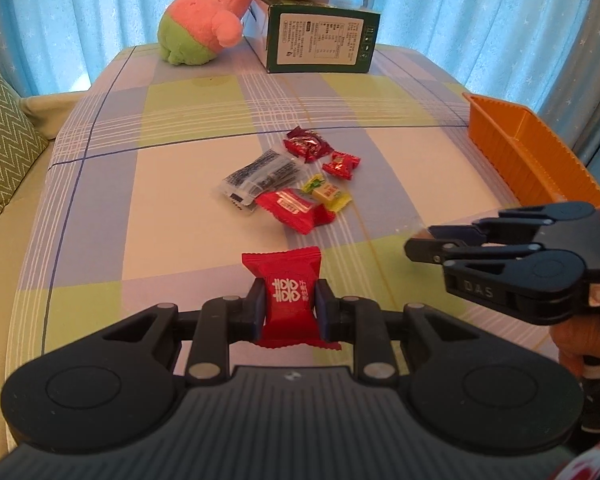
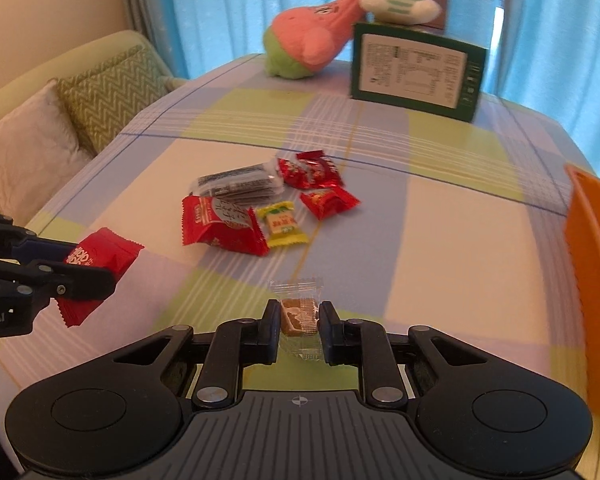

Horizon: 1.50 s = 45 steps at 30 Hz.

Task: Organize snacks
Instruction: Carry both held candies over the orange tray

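Left wrist view: the left claw grips a red snack packet, while the right claw pinches a clear-wrapped candy. Neither has reached the orange bin. Five snacks remain loose on the checked surface, so sorting looks barely begun.

left gripper — black, blue pads | right gripper — black, silver rivets

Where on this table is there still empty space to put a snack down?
Bare cloth lies between the snack pile and the green box, on the table's left side toward the cushions, and between the pile and the orange bin. The middle is crowded with wrapped snacks, and the far edge holds the box and plush toys.
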### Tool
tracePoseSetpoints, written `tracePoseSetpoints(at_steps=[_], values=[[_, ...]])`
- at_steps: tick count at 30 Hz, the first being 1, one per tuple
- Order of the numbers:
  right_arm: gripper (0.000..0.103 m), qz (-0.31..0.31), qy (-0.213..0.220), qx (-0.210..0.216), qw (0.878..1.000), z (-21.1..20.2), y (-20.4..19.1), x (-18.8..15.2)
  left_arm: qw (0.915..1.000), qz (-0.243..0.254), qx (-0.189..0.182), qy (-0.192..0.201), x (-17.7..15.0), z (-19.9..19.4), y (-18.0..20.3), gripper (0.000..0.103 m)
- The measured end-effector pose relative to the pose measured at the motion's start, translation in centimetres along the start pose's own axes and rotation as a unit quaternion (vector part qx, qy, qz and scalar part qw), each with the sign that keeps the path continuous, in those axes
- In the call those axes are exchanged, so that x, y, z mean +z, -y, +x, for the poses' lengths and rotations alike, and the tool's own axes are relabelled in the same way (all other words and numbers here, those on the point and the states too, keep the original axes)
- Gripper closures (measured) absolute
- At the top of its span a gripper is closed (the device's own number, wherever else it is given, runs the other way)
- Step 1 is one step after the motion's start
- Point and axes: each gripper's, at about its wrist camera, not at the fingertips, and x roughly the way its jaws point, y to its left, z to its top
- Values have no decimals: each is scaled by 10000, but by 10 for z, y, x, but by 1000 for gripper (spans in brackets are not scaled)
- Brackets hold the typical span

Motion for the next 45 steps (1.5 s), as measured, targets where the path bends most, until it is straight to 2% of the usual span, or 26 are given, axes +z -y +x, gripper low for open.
tracePoseSetpoints(at_steps=[10,20,30,45], values=[[82,422,170,-286,9986,-78,14,-23,9996,-209,-9,188,-16,-37,41,80],[82,641,414,-419,9962,-136,23,-41,9990,-236,-29,369,-27,-70,76,81],[82,799,547,-569,9937,-161,34,-51,9989,-99,-133,435,-26,-83,101,81],[82,1166,711,-841,9871,-185,73,-56,9983,115,-396,409,-12,-74,140,81]])
